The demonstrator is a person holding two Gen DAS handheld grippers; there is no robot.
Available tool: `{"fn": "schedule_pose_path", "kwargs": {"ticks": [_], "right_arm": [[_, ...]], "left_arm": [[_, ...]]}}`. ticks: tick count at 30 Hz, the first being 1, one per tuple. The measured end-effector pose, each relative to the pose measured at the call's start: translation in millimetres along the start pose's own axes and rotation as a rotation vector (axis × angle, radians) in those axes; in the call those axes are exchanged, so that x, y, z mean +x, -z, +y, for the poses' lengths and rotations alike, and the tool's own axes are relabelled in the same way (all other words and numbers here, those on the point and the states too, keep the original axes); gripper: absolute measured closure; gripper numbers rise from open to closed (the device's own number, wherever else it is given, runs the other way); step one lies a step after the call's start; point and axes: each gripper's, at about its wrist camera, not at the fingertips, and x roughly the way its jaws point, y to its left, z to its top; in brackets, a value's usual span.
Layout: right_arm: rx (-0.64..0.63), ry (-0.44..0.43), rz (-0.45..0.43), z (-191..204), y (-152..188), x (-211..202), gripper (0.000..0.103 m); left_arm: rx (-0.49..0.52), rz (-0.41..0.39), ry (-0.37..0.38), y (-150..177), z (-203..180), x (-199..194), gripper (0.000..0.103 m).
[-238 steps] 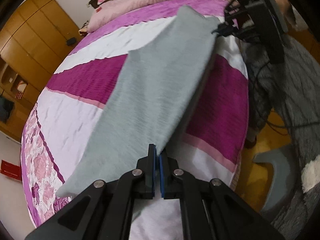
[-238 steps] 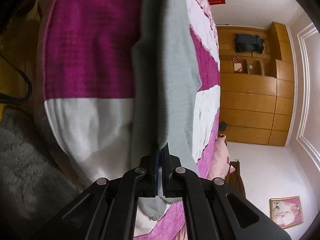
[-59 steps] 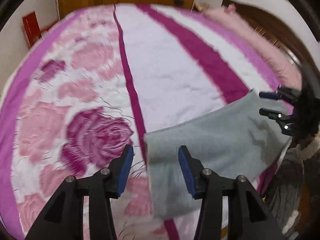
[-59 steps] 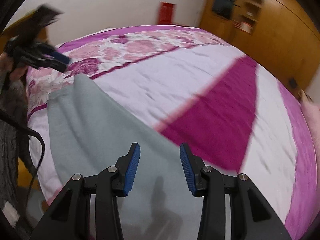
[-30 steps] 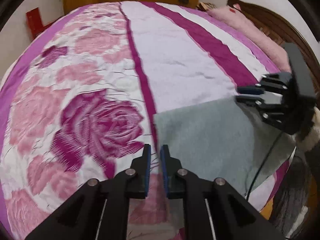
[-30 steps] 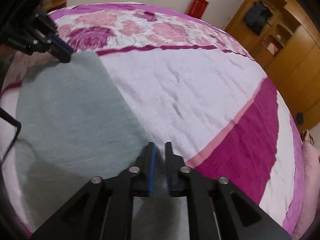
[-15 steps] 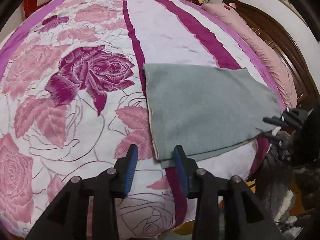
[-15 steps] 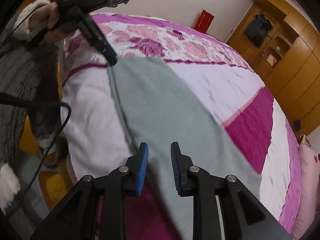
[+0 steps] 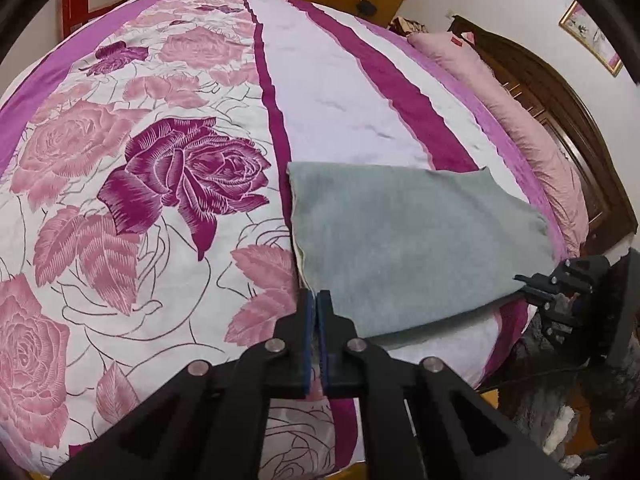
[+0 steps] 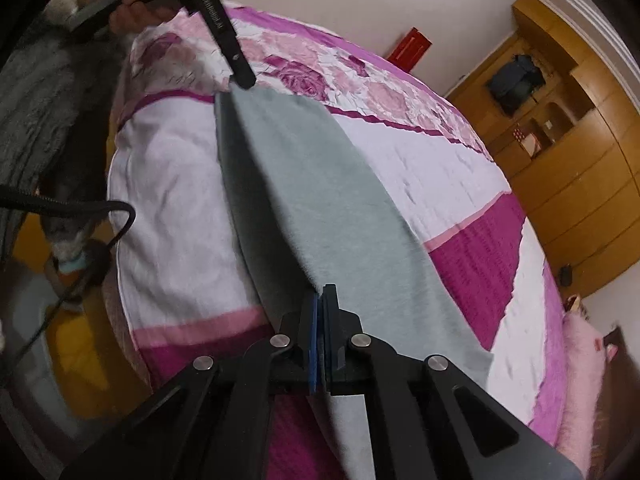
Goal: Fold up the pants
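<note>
The grey pants (image 9: 404,240) lie folded in layers near the bed's front edge, also in the right wrist view (image 10: 320,200). My left gripper (image 9: 316,300) is shut on the near left corner of the pants' front edge. My right gripper (image 10: 322,294) is shut on the near edge of the pants at the other end, with the cloth lifted slightly there. Each gripper shows in the other's view: the right one (image 9: 532,286) at the pants' far right corner, the left one (image 10: 240,76) at the far corner.
The bed (image 9: 160,160) carries a pink, white and magenta rose quilt. Pink pillows (image 9: 520,120) lie by a dark wooden headboard (image 9: 580,120). Wooden wardrobes (image 10: 560,160) stand beyond the bed. A black cable (image 10: 80,216) hangs by the bed's side.
Half a second ago both grippers were open just above the pants' front edge. Now both have shut on that edge, one at each end.
</note>
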Motion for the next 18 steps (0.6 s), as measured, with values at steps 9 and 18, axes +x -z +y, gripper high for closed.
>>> {"fn": "schedule_pose_path", "kwargs": {"ticks": [9, 18], "right_arm": [[-0.111, 0.001, 0.058, 17.8, 6.8, 7.9, 0.102], [-0.102, -0.006, 0.045, 22.7, 6.4, 11.2, 0.095]], "left_arm": [[0.025, 0.029, -0.03, 5.7, -0.2, 4.0, 0.1], [-0.057, 0.06, -0.008, 5.6, 19.2, 5.7, 0.078]]}}
